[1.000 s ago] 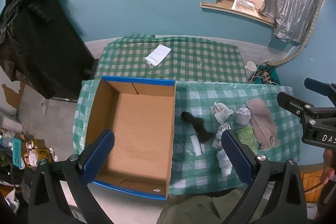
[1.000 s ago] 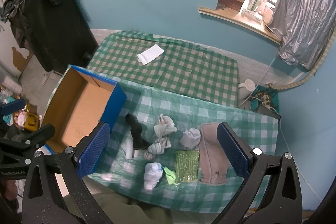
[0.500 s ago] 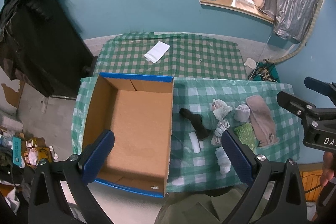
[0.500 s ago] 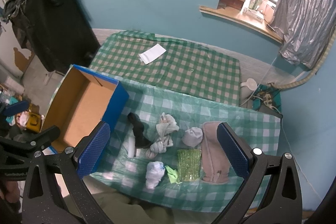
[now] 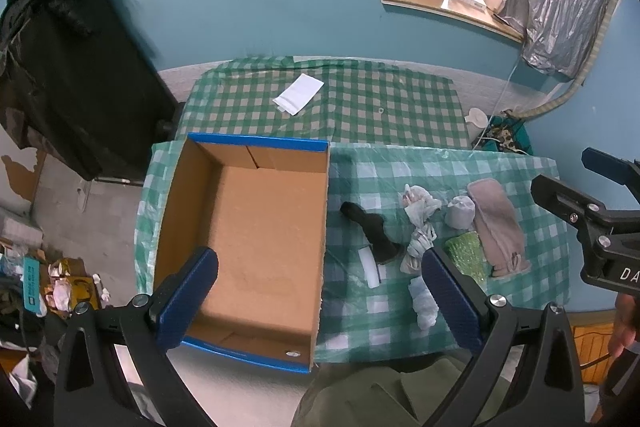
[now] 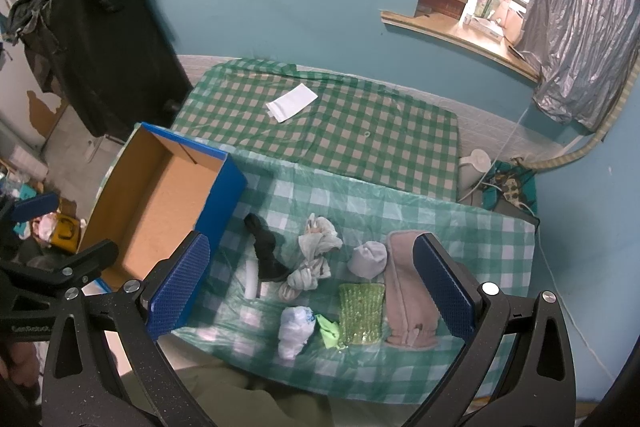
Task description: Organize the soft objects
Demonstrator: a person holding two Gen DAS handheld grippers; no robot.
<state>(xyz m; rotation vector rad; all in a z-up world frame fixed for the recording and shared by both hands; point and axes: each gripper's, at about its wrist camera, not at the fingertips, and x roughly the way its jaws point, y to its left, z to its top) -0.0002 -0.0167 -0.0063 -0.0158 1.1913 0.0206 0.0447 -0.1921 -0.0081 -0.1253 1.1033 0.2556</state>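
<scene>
An open, empty cardboard box with blue rim (image 5: 256, 147) (image 6: 224, 179) sits on the left of a green checked table (image 5: 440, 171) (image 6: 460, 227). To its right lie several soft items: a black sock (image 5: 370, 227) (image 6: 266, 251), white knotted cloths (image 5: 420, 203) (image 6: 316, 243), a grey bundle (image 5: 460, 213) (image 6: 368, 259), a beige cloth (image 5: 498, 227) (image 6: 404, 291), a green sponge cloth (image 5: 466, 255) (image 6: 360, 313), and a white-blue bundle (image 5: 424, 301) (image 6: 294, 329). My left gripper (image 5: 320, 301) is open high above the box. My right gripper (image 6: 312, 283) is open high above the items.
A second checked table behind holds a white paper (image 5: 298, 93) (image 6: 290, 103). A black covered stand (image 5: 68, 67) is at the left. Floor clutter (image 5: 48, 283) lies at lower left. A power strip and cables (image 6: 508, 183) lie at the right.
Both views have drifted slightly; the box and items sit a little higher and left in the left wrist view. Nothing was grasped or moved on the table.
</scene>
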